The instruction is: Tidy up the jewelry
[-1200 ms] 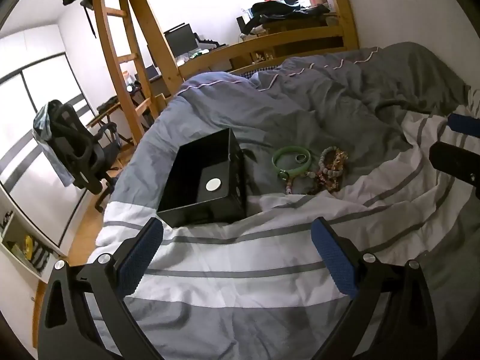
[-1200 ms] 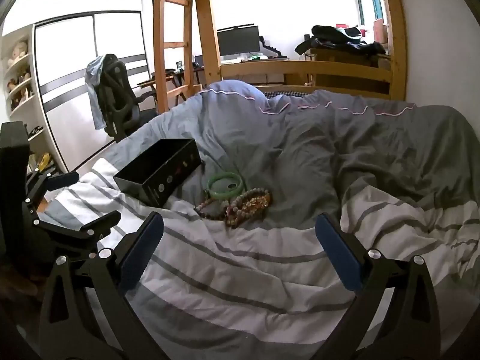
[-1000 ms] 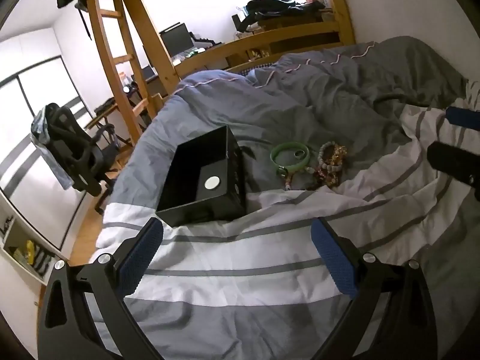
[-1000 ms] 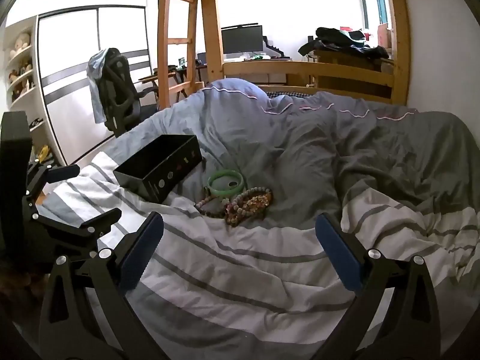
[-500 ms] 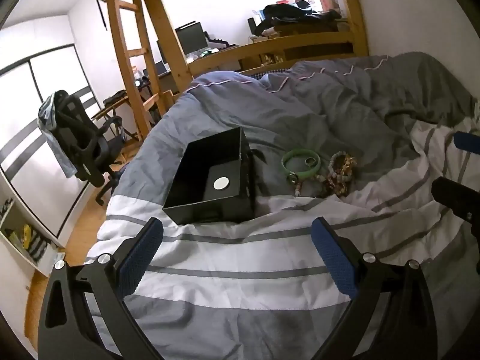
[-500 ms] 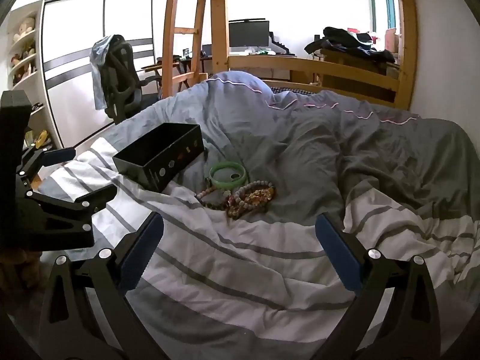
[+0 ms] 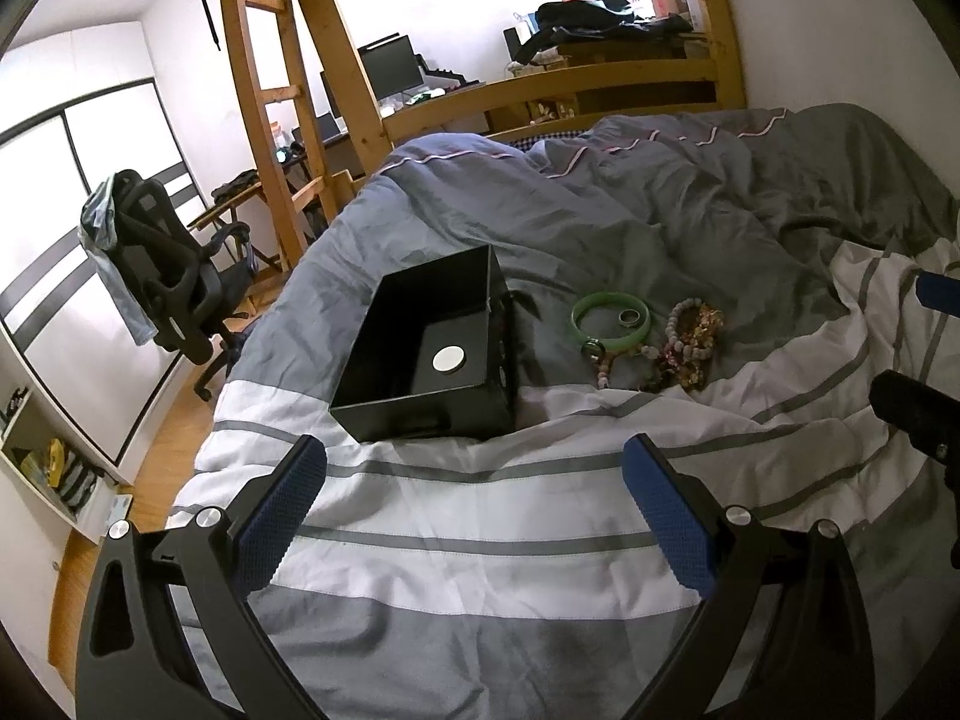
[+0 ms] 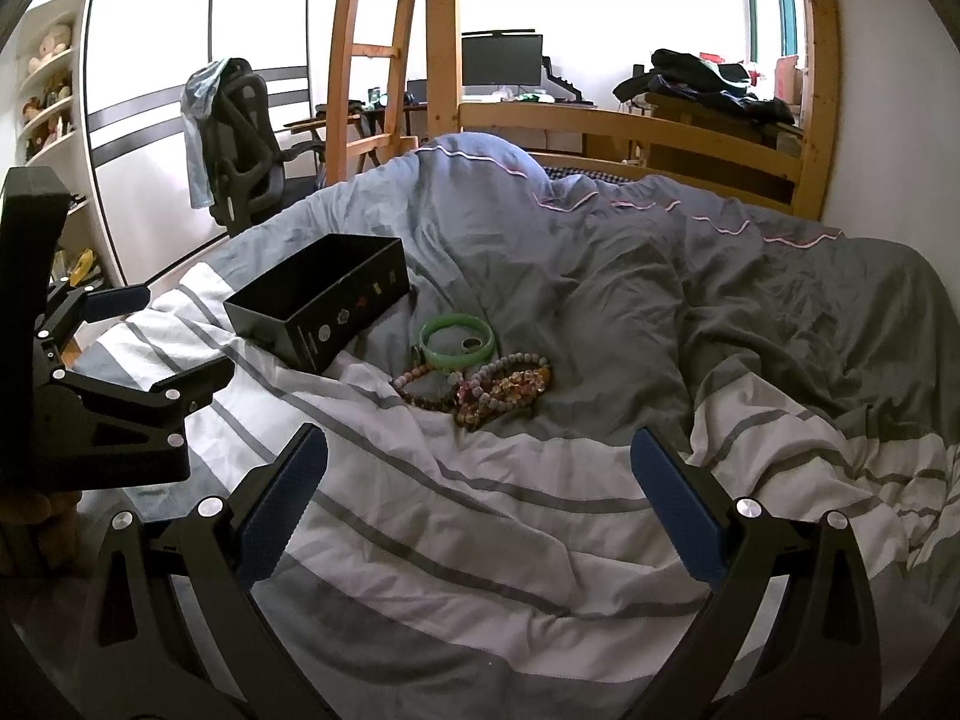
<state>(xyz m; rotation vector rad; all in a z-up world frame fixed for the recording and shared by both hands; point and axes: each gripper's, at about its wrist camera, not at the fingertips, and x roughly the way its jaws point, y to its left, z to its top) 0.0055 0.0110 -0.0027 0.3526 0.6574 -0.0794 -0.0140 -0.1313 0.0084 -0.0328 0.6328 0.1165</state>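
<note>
A black open box (image 7: 432, 354) sits on the striped duvet, with a round white disc (image 7: 449, 358) inside; it also shows in the right wrist view (image 8: 321, 305). To its right lie a green bangle (image 7: 611, 316) with a small ring (image 7: 629, 316) inside it, and a heap of beaded bracelets (image 7: 690, 341). In the right wrist view the bangle (image 8: 458, 340) and the beads (image 8: 492, 387) lie ahead of centre. My left gripper (image 7: 474, 507) is open and empty, above the duvet short of the box. My right gripper (image 8: 477, 501) is open and empty, short of the beads.
The grey and white duvet (image 7: 480, 540) is rumpled, with a high fold behind the jewelry. A wooden ladder (image 7: 270, 96) and loft-bed frame stand beyond. An office chair (image 7: 162, 276) is left of the bed. The left gripper's body (image 8: 90, 396) shows at the right wrist view's left edge.
Both grippers have shifted slightly and tilted, so the box and jewelry sit a little differently in view. Both stay open; nothing on the bed has moved.
</note>
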